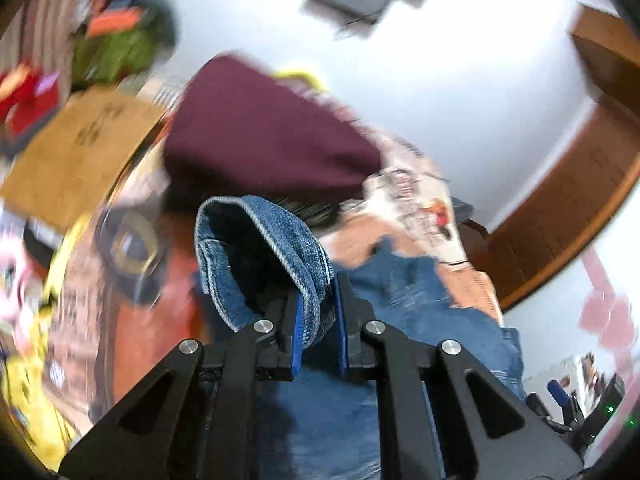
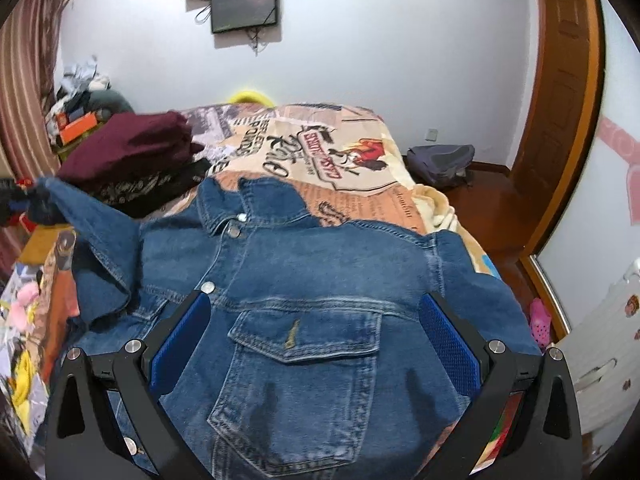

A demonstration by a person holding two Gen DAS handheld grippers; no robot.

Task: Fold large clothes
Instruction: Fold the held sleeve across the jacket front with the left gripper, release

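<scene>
A blue denim jacket (image 2: pixel 312 280) lies front-up on the bed, collar toward the far end. My left gripper (image 1: pixel 318 304) is shut on the jacket's sleeve cuff (image 1: pixel 260 252) and holds it lifted; the raised sleeve (image 2: pixel 80 212) shows at the left in the right wrist view. My right gripper (image 2: pixel 314 316) is open and empty, its blue pads (image 2: pixel 448 344) spread above the chest pocket (image 2: pixel 304 344).
A printed bedspread (image 2: pixel 340 148) covers the bed. A maroon garment (image 2: pixel 132 144) lies folded on dark clothes at the far left, also seen in the left wrist view (image 1: pixel 260 128). A cardboard box (image 1: pixel 76 152), a backpack (image 2: pixel 440 162) on the floor, a wooden door (image 2: pixel 560 120).
</scene>
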